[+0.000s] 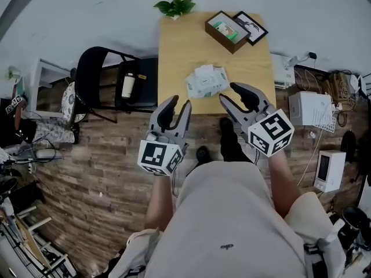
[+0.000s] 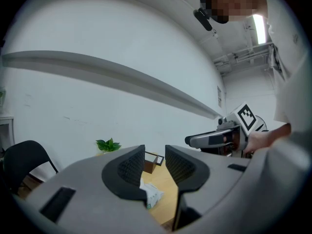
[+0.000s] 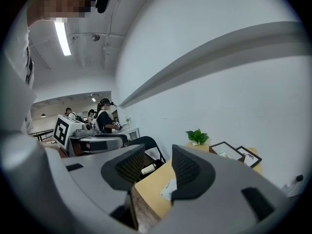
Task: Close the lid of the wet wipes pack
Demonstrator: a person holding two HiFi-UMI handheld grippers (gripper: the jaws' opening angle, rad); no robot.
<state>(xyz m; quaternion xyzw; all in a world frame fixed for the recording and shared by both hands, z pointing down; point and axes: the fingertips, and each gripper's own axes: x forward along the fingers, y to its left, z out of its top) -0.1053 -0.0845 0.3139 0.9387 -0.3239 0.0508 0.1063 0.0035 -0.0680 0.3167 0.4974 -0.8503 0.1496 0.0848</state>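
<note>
Near: left gripper (image 1: 177,106) and right gripper (image 1: 230,92), jaws of both apart, empty, held short of table (image 1: 177,45). Farther: wet wipes pack (image 1: 206,81) by table's near edge, untouched; lid seemingly raised. Closing not begun.

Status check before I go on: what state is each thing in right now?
Left gripper: open, empty.
Right gripper: open, empty.
Pack: on the table, untouched, lid seems raised.
Box: top open.
Frame: lying flat.
Bottle: lying on the chair.
</note>
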